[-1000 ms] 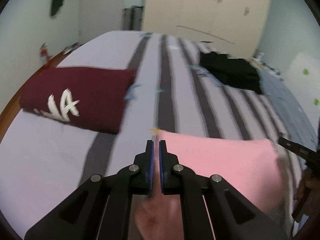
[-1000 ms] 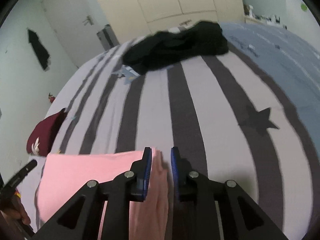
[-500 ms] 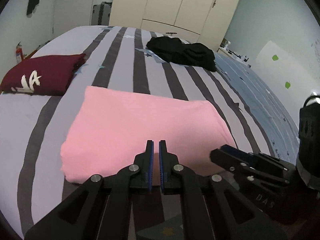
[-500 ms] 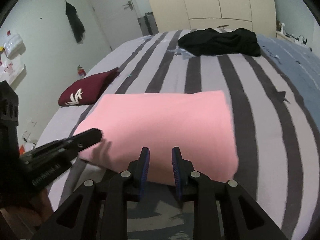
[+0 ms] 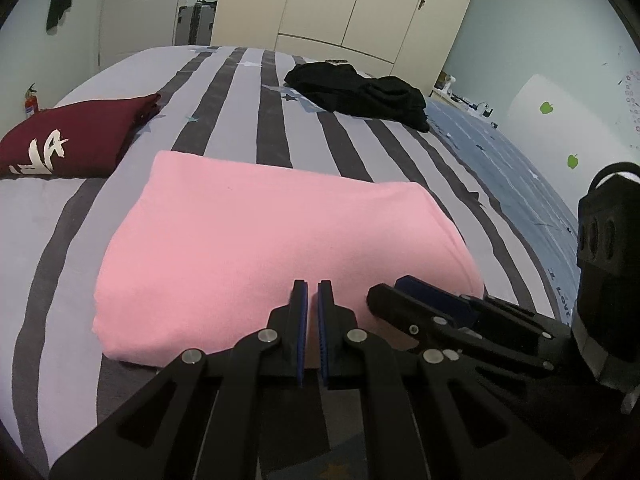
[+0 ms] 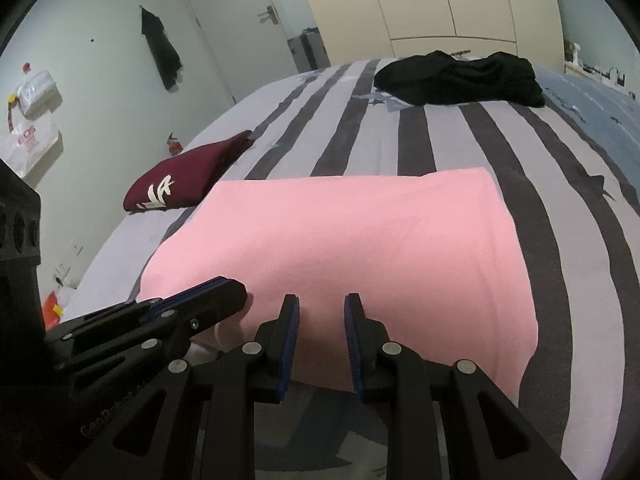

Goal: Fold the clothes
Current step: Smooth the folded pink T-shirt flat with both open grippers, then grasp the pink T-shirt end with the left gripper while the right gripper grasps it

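A pink garment (image 5: 276, 248) lies folded into a thick rectangle on the striped bed (image 5: 56, 240); it also shows in the right wrist view (image 6: 360, 248). My left gripper (image 5: 313, 285) hovers at its near edge, jaws nearly closed with a thin gap, holding nothing. My right gripper (image 6: 321, 300) is at the same near edge, jaws a little apart and empty. Each gripper shows in the other's view, the right one (image 5: 404, 296) and the left one (image 6: 216, 292), close side by side.
A folded maroon garment (image 5: 68, 136) with white lettering lies to the left on the bed. A black heap of clothes (image 5: 360, 92) lies at the far end. A wardrobe (image 5: 352, 4) and a door (image 6: 240, 16) stand behind. Blue bedding (image 5: 520, 184) is on the right.
Both grippers have let go of the pink garment and drawn back to its near edge. The garment now lies flat, folded. The right jaws have opened wider.
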The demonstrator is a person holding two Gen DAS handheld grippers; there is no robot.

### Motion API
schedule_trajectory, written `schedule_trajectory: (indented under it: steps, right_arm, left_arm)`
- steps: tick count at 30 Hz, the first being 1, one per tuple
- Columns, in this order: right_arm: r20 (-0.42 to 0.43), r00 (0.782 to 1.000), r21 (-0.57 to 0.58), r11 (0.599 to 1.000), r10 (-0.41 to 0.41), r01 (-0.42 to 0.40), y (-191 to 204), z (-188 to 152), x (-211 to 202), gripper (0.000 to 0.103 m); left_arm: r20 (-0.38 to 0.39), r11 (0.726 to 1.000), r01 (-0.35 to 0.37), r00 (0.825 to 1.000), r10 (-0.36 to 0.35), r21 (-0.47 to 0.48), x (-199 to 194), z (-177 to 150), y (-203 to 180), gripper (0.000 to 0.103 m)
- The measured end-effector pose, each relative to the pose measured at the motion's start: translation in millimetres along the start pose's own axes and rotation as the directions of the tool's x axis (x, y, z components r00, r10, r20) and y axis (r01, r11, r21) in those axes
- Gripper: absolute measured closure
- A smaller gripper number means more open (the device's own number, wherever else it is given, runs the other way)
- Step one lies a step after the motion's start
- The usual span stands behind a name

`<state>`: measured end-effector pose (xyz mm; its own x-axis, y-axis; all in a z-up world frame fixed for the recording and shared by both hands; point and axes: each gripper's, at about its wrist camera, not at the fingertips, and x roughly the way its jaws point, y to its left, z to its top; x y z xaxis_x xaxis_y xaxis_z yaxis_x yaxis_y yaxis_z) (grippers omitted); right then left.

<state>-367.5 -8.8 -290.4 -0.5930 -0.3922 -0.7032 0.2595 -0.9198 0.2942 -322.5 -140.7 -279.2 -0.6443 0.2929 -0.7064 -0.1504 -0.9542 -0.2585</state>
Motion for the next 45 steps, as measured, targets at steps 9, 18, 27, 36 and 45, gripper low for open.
schedule_trajectory:
  steps: [9, 18, 27, 36, 45]
  right_arm:
    - [-0.028, 0.998, -0.001, 0.999, -0.052, 0.052, -12, -14, 7, 0.092]
    - [-0.011, 0.992, -0.019, 0.992, -0.126, 0.126, -44, -11, -14, 0.103]
    - [-0.022, 0.992, 0.022, 0.992, -0.123, 0.123, -61, -15, -13, 0.103]
    - [0.014, 0.987, -0.006, 0.987, -0.16, 0.16, -53, 1, -28, 0.099]
    - [-0.02, 0.983, 0.039, 0.982, -0.185, 0.185, -83, -6, -10, 0.098]
  left_arm:
    - [-0.029, 0.999, -0.024, 0.999, 0.025, 0.042, 8, -15, 11, 0.101]
    - [0.017, 0.993, -0.077, 0.997, 0.076, 0.094, -26, -7, 29, 0.101]
    - [0.014, 0.991, -0.135, 0.991, 0.135, 0.025, -12, -21, 65, 0.101]
    - [0.042, 0.982, -0.188, 0.981, 0.188, 0.005, -32, 3, 73, 0.101]
    - [-0.006, 0.974, -0.224, 0.975, 0.224, -0.036, -14, -1, 95, 0.095]
